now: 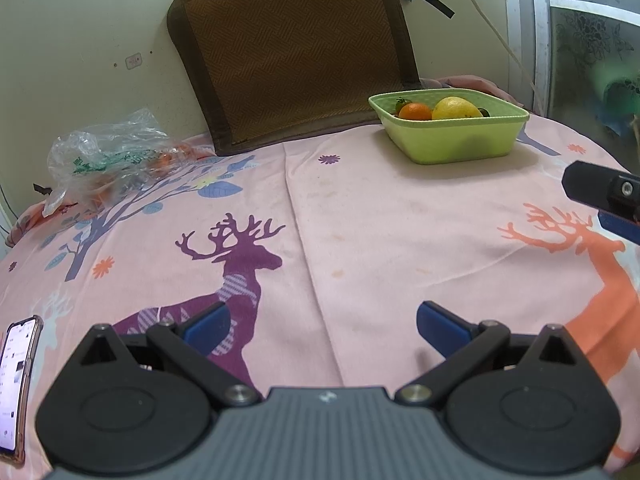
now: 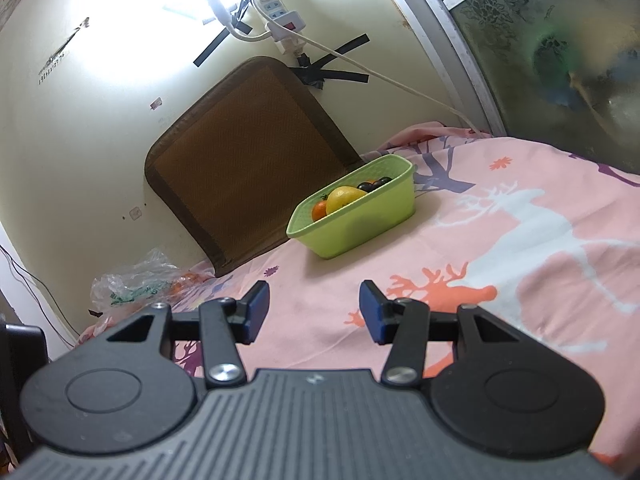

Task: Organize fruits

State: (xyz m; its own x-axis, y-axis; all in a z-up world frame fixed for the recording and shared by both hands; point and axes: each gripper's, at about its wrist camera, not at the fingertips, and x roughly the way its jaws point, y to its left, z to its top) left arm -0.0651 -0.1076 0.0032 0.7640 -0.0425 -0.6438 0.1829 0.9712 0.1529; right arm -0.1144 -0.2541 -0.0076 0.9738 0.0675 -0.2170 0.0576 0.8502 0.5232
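Observation:
A light green basket (image 1: 460, 142) (image 2: 360, 224) stands on the pink cloth at the far side, near the brown mat. Inside it lie a yellow lemon (image 1: 456, 109) (image 2: 342, 198), an orange (image 1: 415, 112) (image 2: 319, 211) and dark grapes (image 2: 374, 184); a strawberry (image 1: 401, 103) peeks behind the orange. My left gripper (image 1: 323, 326) hangs open over the cloth, well short of the basket, with nothing between its blue pads. My right gripper (image 2: 314, 310) is open and empty too, pointing toward the basket from a distance. Its fingertip (image 1: 592, 186) shows at the right edge of the left wrist view.
A crumpled clear plastic bag (image 1: 108, 156) (image 2: 136, 280) with something orange in it lies at the far left by the wall. A phone (image 1: 16, 384) rests on the cloth at the near left. A brown woven mat (image 1: 296, 52) leans on the wall. Glass door (image 2: 560, 40) on the right.

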